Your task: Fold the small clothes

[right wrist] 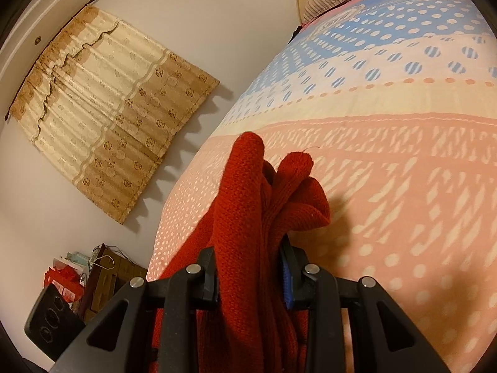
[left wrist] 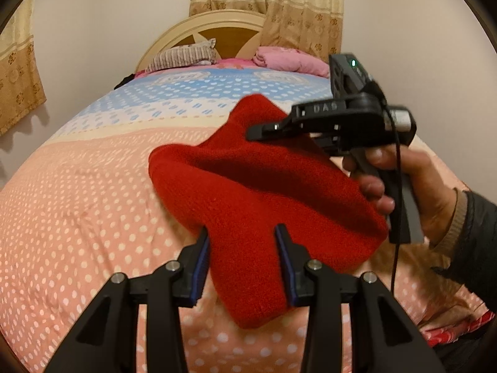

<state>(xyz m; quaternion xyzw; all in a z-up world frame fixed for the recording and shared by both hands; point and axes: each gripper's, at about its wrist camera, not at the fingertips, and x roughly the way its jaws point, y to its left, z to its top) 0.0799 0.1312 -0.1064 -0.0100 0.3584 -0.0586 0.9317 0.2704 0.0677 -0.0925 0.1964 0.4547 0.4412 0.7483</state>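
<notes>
A red knit garment [left wrist: 248, 186] hangs above the dotted bedspread [left wrist: 77, 217], held up between both grippers. My left gripper [left wrist: 243, 236] has its blue-padded fingers on either side of the cloth's near part and is shut on it. My right gripper [right wrist: 248, 255] is shut on a bunched fold of the same red garment [right wrist: 245, 202]. The right gripper also shows in the left wrist view [left wrist: 257, 130], held by a hand at the cloth's far right edge.
The bed runs back to a wooden headboard [left wrist: 217, 28] with a striped pillow [left wrist: 183, 56] and a folded pink blanket [left wrist: 289, 59]. Curtains [right wrist: 102, 118] hang on the wall. Bags and boxes [right wrist: 93, 273] stand on the floor beside the bed.
</notes>
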